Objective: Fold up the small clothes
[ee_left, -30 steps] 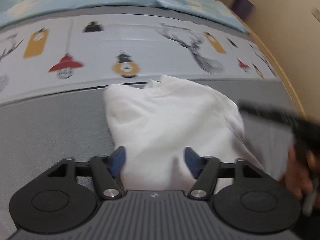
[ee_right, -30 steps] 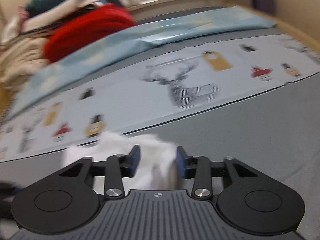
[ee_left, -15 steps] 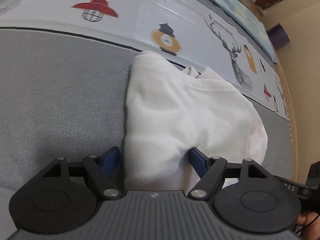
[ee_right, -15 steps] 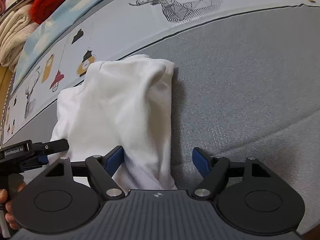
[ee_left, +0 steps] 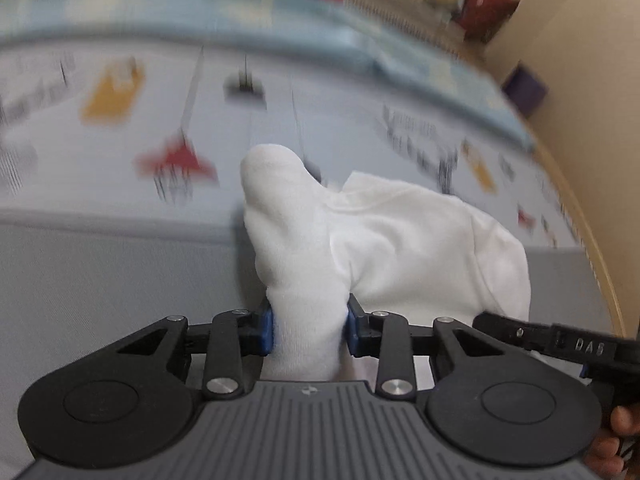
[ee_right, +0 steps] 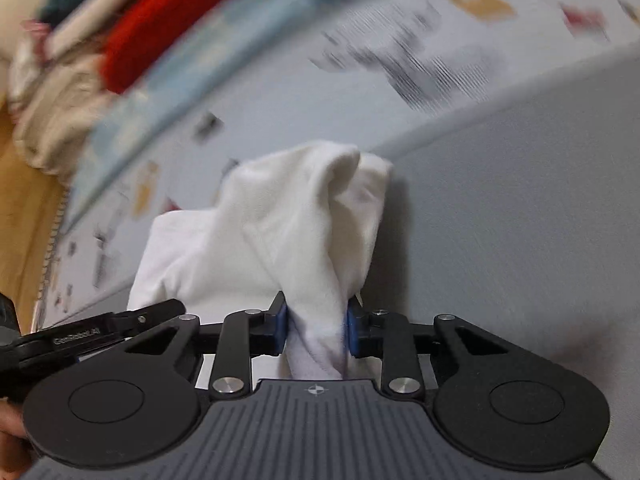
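A small white garment (ee_left: 400, 248) lies partly folded on the grey part of the bed cover. My left gripper (ee_left: 308, 330) is shut on the near left edge of the white garment, which bunches up between the blue pads. My right gripper (ee_right: 316, 328) is shut on the near right edge of the same garment (ee_right: 280, 224), lifting a ridge of cloth. Each gripper shows at the edge of the other's view: the right one in the left wrist view (ee_left: 560, 344), the left one in the right wrist view (ee_right: 80, 332).
The bed cover (ee_left: 100, 280) is grey near me and pale with lamp and deer prints farther off. A red garment (ee_right: 168, 20) and a heap of beige clothes (ee_right: 52, 120) lie at the far left. A wooden bed edge (ee_left: 592, 248) runs along the right.
Both grippers were open around the garment's near edge half a second ago; now both have shut on it and lifted the cloth. Both views blur from the motion.
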